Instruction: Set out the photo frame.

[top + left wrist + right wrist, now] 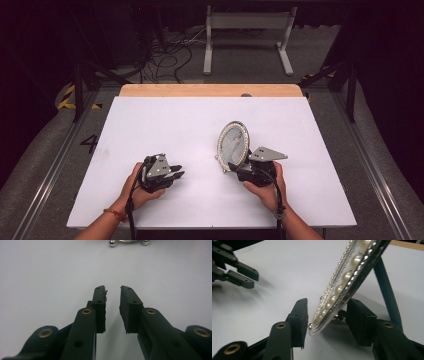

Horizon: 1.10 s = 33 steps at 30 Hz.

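Black jaws of the right gripper (327,315) straddled the oval pearl-rimmed frame (233,145) without pressing it, at five o'clock from table centre. It looked rigid, light, breakable; the lower rim suited gripping. Left gripper (176,171) stood slightly open, empty.

An oval picture frame (233,145) rimmed with pearls and silver beads stands upright, leaning slightly back on its dark rear strut. It rests on small ball feet, right of centre on the white desk (165,125).

In the left gripper view, the top edge at twelve o'clock cuts off the oval picture frame (127,242); just two little silver ball feet show.
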### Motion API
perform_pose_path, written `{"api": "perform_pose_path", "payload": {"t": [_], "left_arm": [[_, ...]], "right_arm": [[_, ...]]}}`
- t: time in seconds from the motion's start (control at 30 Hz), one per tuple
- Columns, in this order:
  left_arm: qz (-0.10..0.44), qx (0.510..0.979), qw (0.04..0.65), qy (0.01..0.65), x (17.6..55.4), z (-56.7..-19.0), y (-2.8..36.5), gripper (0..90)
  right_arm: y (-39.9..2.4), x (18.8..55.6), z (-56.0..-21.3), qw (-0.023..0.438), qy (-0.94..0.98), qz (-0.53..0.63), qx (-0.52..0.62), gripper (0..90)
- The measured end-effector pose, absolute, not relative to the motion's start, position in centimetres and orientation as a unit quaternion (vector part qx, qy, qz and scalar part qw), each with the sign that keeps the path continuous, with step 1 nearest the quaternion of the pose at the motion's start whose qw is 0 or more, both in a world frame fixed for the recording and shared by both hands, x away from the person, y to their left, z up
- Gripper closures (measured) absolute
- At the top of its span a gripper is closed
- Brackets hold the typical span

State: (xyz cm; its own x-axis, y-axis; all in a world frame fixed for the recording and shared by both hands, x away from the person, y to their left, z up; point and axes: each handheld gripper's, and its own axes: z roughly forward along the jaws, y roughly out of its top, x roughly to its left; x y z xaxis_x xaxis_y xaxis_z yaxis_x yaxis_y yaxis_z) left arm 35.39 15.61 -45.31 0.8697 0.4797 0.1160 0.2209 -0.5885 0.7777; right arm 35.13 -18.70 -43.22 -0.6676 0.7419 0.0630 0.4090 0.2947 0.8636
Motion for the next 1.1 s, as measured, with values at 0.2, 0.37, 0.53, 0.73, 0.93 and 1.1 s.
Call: {"api": "perform_pose_path", "payload": {"t": [0.2,0.37,0.53,0.73,0.93,1.1], "left_arm": [[0.16,0.875,0.411,0.201,35.2,-45.3,16.1,62.2],[0.162,0.873,0.416,0.195,35.4,-45.0,15.6,54.6],[0.164,0.872,0.417,0.199,36.1,-44.8,14.5,44.1],[0.162,0.87,0.423,0.192,37.2,-44.2,12.8,35.0],[0.139,0.86,0.45,0.197,40.0,-43.3,11.0,33.5],[0.135,0.857,0.454,0.202,42.1,-43.5,9.9,29.6]], "right_arm": [[-18.6,35.6,-43.3,0.173,0.778,0.476,0.372,63.3],[-18.7,35.8,-43.3,0.158,0.78,0.486,0.362,68.6],[-19.2,36.2,-43.2,0.143,0.786,0.487,0.353,69.6],[-19.8,36.8,-43.2,0.121,0.789,0.493,0.346,70.9],[-20.2,37.4,-43.1,0.109,0.795,0.493,0.336,71.6],[-20.3,37.8,-43.1,0.104,0.798,0.493,0.33,75.5]]}}
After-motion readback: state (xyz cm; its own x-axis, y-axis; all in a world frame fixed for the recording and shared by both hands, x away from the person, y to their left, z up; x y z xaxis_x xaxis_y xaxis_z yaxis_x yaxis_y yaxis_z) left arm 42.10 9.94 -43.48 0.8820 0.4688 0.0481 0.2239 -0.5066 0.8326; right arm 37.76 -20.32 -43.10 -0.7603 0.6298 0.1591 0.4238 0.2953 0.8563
